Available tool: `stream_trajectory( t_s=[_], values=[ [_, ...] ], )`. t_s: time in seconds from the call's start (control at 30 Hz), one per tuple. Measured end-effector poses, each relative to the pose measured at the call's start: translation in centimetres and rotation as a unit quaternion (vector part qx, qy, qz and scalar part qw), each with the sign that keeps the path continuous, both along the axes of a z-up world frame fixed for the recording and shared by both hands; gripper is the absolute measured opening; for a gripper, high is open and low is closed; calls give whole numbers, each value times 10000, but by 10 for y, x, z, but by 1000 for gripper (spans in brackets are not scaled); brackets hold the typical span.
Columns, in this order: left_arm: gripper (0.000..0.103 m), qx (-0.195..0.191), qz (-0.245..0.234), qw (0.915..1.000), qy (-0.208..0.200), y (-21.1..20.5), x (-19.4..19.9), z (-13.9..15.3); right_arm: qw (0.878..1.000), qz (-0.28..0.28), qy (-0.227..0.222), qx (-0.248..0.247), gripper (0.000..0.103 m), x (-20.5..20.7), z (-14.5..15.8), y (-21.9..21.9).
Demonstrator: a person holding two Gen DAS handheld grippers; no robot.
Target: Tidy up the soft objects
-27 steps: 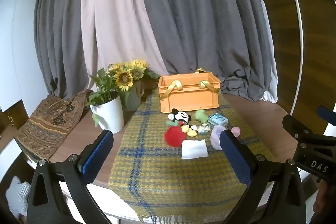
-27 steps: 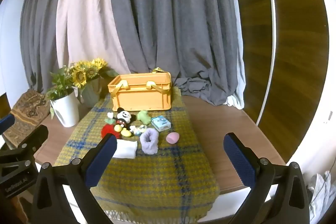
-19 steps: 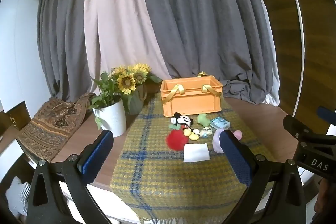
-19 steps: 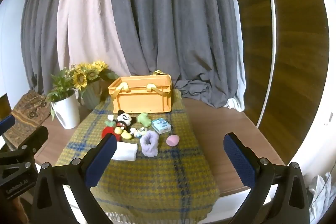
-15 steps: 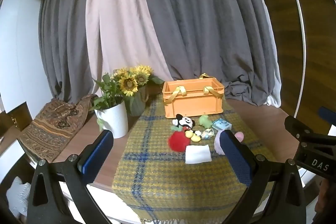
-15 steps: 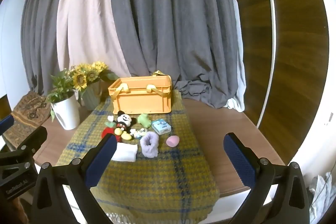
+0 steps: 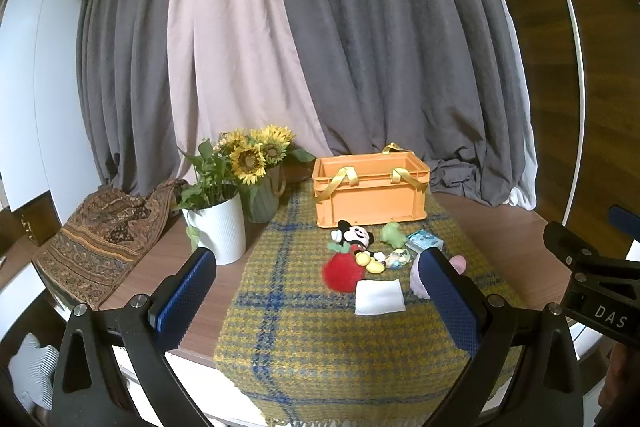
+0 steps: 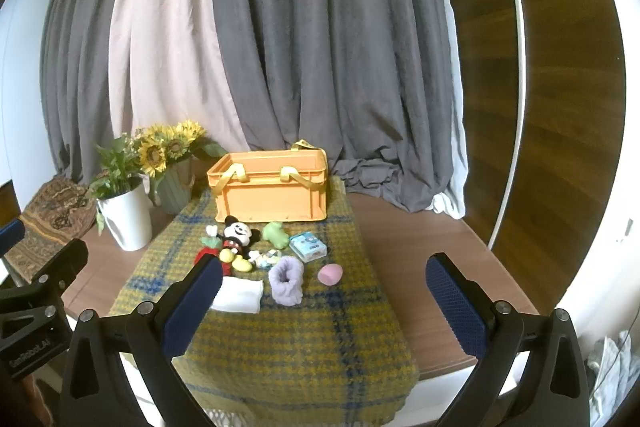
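Left wrist view: orange plastic crate point(image 7: 371, 191) behind scattered plush toys point(image 7: 355, 237); both grippers' jaws released, empty.

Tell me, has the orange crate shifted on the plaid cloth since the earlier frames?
No. The orange crate sits at the plaid cloth's far end, sunflowers to its left, exactly as before. Its slight drift in frame matches everything else, so the cameras moved.

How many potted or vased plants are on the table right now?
2. A white pot of green leaves stands on the bare wood left of the plaid cloth; a green vase of sunflowers stands just behind it, beside the orange crate.
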State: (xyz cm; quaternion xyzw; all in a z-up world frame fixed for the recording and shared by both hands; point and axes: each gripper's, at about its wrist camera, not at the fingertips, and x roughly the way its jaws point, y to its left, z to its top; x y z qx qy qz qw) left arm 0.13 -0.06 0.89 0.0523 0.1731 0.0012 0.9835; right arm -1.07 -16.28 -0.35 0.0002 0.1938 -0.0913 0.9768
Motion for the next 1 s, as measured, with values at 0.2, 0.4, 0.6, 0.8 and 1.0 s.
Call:
stream_trajectory(
  t_s=[0.2,0.4,0.6,0.8,1.0],
  values=[
    [103,-15,-5,10000,-3,0,0,0,10000,6,-3,8,103,0,0,-1],
    [103,-22,-3,10000,-2,1,1,0,10000,8,-3,7,103,0,1,0],
    [103,-31,-7,10000,-8,3,1,0,10000,9,-13,5,103,-1,-1,0],
    [103,-35,-19,10000,-10,3,1,-1,10000,2,-5,6,103,0,-1,1],
    [103,-40,-37,10000,-8,2,2,0,10000,1,-7,6,103,0,-1,1]
  ],
)
